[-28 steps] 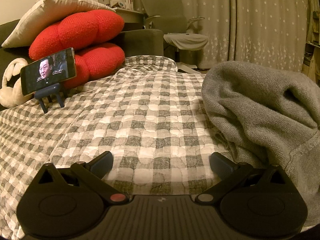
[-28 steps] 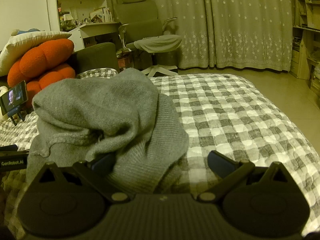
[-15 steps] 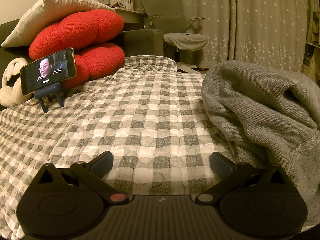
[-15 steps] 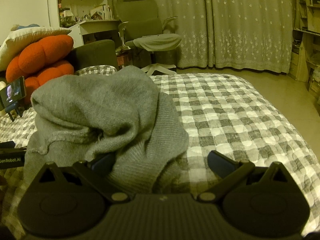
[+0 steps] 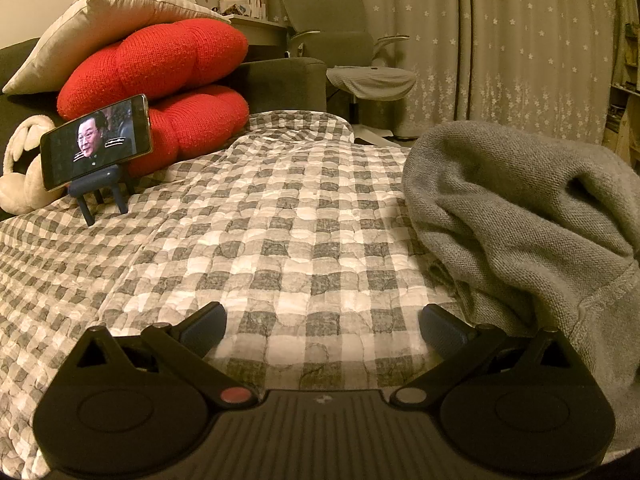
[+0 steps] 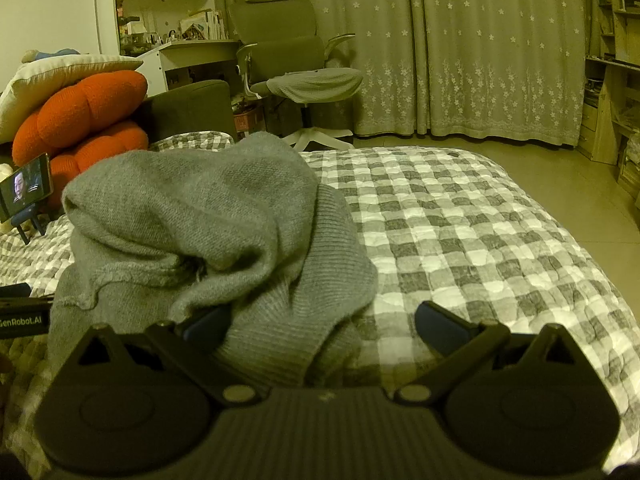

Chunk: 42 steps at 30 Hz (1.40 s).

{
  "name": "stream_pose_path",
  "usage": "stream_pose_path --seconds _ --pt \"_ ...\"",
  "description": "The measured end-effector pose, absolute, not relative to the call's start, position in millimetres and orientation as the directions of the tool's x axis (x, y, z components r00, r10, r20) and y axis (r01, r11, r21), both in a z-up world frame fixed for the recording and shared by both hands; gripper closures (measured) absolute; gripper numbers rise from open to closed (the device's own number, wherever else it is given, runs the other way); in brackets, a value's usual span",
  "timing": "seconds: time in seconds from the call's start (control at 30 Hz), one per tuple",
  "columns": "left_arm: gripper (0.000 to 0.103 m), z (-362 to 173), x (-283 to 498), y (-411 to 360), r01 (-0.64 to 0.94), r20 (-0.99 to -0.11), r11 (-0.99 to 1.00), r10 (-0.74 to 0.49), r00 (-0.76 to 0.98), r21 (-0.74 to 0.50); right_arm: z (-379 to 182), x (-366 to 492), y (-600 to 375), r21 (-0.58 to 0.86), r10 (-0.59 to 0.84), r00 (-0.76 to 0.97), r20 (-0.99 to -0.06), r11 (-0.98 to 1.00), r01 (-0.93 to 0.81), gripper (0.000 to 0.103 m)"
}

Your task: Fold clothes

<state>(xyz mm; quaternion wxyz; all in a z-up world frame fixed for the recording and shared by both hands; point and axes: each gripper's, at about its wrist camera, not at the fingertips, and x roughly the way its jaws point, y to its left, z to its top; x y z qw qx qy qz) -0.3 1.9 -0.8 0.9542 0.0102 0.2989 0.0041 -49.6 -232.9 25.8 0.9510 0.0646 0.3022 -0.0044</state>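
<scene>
A grey knit sweater (image 6: 208, 224) lies in a crumpled heap on the checked bedspread (image 6: 460, 216). In the left wrist view the same sweater (image 5: 528, 216) fills the right side. My left gripper (image 5: 322, 322) hovers open over bare bedspread (image 5: 256, 232), its right fingertip close to the sweater's edge. My right gripper (image 6: 320, 322) is open too. A ribbed fold of the sweater lies between its fingers and covers part of the left fingertip (image 6: 204, 324). The right fingertip (image 6: 440, 326) sits over the bedspread.
A phone on a small stand (image 5: 96, 146) plays a video at the left, in front of red cushions (image 5: 160, 80) and a cream pillow (image 5: 100, 24). An office chair (image 6: 296, 60), a desk and curtains (image 6: 480, 48) stand beyond the bed. The bed's right edge drops to the floor (image 6: 580, 200).
The right wrist view has shifted slightly, so the sweater and phone sit a little further left. The left gripper has stayed still. Both grippers remain open.
</scene>
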Motion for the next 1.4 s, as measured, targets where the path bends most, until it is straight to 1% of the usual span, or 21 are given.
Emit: stream_pose_path --seconds 0.33,0.47,0.57,0.6,0.63,0.7,0.73,0.8,0.87,0.9,0.93,1.0,1.1,1.17,1.2,1.23,1.27,1.3,1.33,1.4 --pt "0.000 4.2 -9.2 8.9 0.070 -0.576 0.998 -0.060 0.815 -0.005 28.3 -56.9 -245.0 0.173 0.083 0.824 -0.560 0.985 0.018 0.000" --pt "0.000 12.1 -21.0 9.4 0.123 -0.540 0.992 -0.104 0.835 -0.002 32.4 -63.7 -258.5 0.237 0.151 0.832 -0.534 0.971 -0.024 0.001" --pt "0.000 21.1 -29.3 9.8 0.162 -0.494 0.987 -0.135 0.859 0.012 35.3 -68.8 -269.7 0.296 0.212 0.831 -0.515 0.953 -0.060 0.012" --pt "0.000 24.1 -30.6 9.3 0.175 -0.485 0.984 -0.145 0.862 0.017 36.1 -69.6 -273.1 0.314 0.235 0.826 -0.513 0.946 -0.074 0.018" --pt "0.000 26.7 -30.5 8.0 0.186 -0.484 0.982 -0.154 0.862 0.020 37.0 -69.9 -275.2 0.325 0.253 0.821 -0.512 0.942 -0.087 0.026" --pt "0.000 31.3 -29.0 4.0 0.207 -0.493 0.978 -0.170 0.853 0.019 39.3 -70.5 -278.0 0.339 0.286 0.811 -0.511 0.934 -0.116 0.036" --pt "0.000 33.3 -29.0 1.4 0.219 -0.498 0.976 -0.181 0.848 0.019 41.9 -71.0 -277.8 0.338 0.302 0.805 -0.511 0.932 -0.135 0.039" --pt "0.000 38.1 -31.0 -4.0 0.252 -0.494 0.967 -0.206 0.845 0.029 49.9 -73.2 -274.1 0.320 0.319 0.802 -0.505 0.932 -0.169 0.039" --pt "0.000 42.9 -33.6 -9.9 0.285 -0.487 0.958 -0.229 0.843 0.043 60.3 -76.2 -269.3 0.302 0.344 0.801 -0.490 0.929 -0.214 0.037" --pt "0.000 45.1 -34.8 -13.1 0.299 -0.485 0.953 -0.239 0.841 0.049 65.2 -77.5 -266.1 0.294 0.359 0.799 -0.481 0.925 -0.239 0.030" --pt "0.000 46.2 -34.2 -15.4 0.309 -0.491 0.950 -0.247 0.836 0.048 71.6 -78.5 -262.7 0.291 0.379 0.798 -0.469 0.919 -0.266 0.021" --pt "0.000 46.9 -30.5 -19.1 0.330 -0.508 0.943 -0.264 0.820 0.041 84.3 -81.0 -253.3 0.265 0.406 0.798 -0.445 0.911 -0.315 0.013" --pt "0.000 46.0 -24.8 -22.6 0.364 -0.525 0.931 -0.299 0.797 0.022 92.6 -76.6 -232.7 0.189 0.412 0.787 -0.459 0.911 -0.366 0.012" --pt "0.000 43.0 -19.9 -23.7 0.374 -0.539 0.927 -0.315 0.781 -0.001 89.2 -69.3 -220.1 0.146 0.397 0.768 -0.502 0.915 -0.377 0.020" --pt "0.000 41.7 -17.7 -23.5 0.372 -0.544 0.928 -0.318 0.777 -0.012 85.7 -64.6 -216.7 0.134 0.387 0.757 -0.527 0.917 -0.376 0.036" --pt "0.002 40.7 -16.2 -22.9 0.368 -0.547 0.929 -0.319 0.774 -0.021 82.1 -59.9 -213.4 0.123 0.377 0.745 -0.551 0.919 -0.374 0.057" --pt "0.003 40.3 -15.1 -21.6 0.364 -0.548 0.931 -0.322 0.772 -0.033 80.5 -56.8 -212.9 0.114 0.364 0.742 -0.562 0.923 -0.366 0.065" --pt "0.006 40.8 -14.6 -19.5 0.359 -0.546 0.932 -0.324 0.772 -0.046 79.1 -53.9 -212.6 0.105 0.351 0.741 -0.573 0.928 -0.358 0.080" --pt "0.008 41.6 -14.3 -17.1 0.353 -0.544 0.934 -0.327 0.773 -0.059 80.9 -52.3 -213.7 0.106 0.349 0.744 -0.570 0.929 -0.355 0.084" --pt "0.009 44.7 -14.1 -11.3 0.342 -0.532 0.936 -0.334 0.778 -0.087 89.4 -53.7 -220.7 0.113 0.353 0.761 -0.544 0.930 -0.351 0.087"
